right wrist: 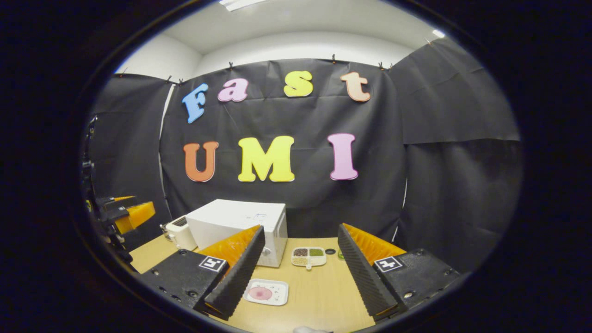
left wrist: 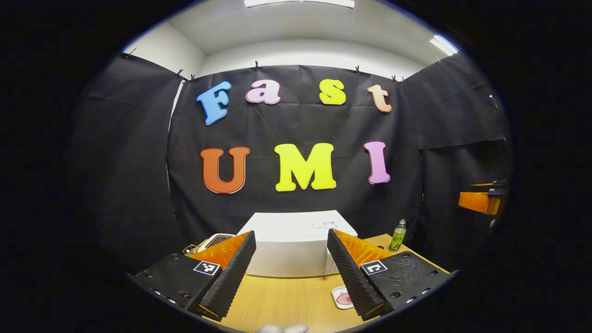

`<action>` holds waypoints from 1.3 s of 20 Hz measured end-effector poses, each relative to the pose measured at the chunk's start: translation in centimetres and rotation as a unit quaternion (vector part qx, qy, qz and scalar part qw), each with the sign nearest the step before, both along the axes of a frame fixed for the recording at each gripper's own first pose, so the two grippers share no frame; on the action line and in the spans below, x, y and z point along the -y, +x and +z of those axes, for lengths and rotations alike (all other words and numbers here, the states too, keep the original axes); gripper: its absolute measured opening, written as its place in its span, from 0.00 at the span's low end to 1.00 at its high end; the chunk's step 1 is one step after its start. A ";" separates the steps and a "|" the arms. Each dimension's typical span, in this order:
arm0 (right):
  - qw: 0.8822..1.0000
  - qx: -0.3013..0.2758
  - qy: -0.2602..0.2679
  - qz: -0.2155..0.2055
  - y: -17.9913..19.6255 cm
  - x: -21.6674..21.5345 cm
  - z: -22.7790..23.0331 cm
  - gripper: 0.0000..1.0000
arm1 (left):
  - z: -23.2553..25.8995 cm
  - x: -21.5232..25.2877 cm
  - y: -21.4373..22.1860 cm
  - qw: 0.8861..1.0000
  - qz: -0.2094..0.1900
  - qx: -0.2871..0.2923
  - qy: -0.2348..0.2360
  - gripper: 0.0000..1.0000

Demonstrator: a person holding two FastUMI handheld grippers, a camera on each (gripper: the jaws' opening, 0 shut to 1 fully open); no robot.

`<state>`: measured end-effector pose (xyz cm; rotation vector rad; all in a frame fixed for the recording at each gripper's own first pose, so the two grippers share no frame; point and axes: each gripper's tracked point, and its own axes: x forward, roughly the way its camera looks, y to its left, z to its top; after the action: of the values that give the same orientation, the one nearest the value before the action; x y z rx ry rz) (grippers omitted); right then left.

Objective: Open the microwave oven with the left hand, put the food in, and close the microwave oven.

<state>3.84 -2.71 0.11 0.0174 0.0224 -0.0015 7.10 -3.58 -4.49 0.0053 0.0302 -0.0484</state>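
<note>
- The microwave [right wrist: 240, 229] stands on the table [right wrist: 319, 296], toaster [right wrist: 179, 233] just beside its left.
- A plate [right wrist: 267, 292] lies before it.
- A divided dish [right wrist: 308, 256] sits to its right.
- A bottle [left wrist: 397, 236] stands farther right.

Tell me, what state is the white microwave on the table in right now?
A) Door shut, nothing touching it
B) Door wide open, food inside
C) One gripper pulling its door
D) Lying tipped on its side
A: the microwave stands upright with its door closed, and both the left gripper and the right gripper hang open short of it, while the plate of food lies on the table.
</note>
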 end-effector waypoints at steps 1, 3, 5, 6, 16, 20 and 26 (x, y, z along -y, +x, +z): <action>1.000 0.002 0.000 -0.002 0.3 0.6 0.2 1.00 | -0.9 0.9 1.1 1.000 -0.004 -0.001 -0.002 0.95; 1.000 0.002 -0.007 -0.009 0.8 2.0 0.7 1.00 | -2.8 2.9 3.4 1.000 -0.018 0.000 -0.009 0.95; 1.000 -0.003 -0.015 -0.016 1.3 3.4 0.8 0.95 | -5.4 4.6 5.8 1.000 -0.028 -0.008 -0.003 0.95; 1.000 -0.009 -0.020 -0.018 1.5 3.9 0.7 1.00 | -6.8 5.5 7.0 0.999 -0.032 -0.014 0.001 0.94; 0.997 -0.067 -0.024 -0.039 2.5 6.1 -2.9 1.00 | -20.1 9.8 20.2 0.996 -0.034 -0.079 0.002 0.95; 0.994 -0.087 -0.036 -0.057 2.3 7.6 -4.1 1.00 | -23.0 10.9 22.7 0.994 -0.040 -0.104 0.008 0.73; 0.993 -0.102 -0.034 -0.055 2.8 8.1 -5.0 0.96 | -23.6 11.8 23.1 0.992 -0.063 -0.106 -0.004 0.43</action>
<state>6.69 -10.84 -4.90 -0.0497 0.2249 -0.1141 30.25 -15.38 -28.04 -0.0058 0.2433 -0.1753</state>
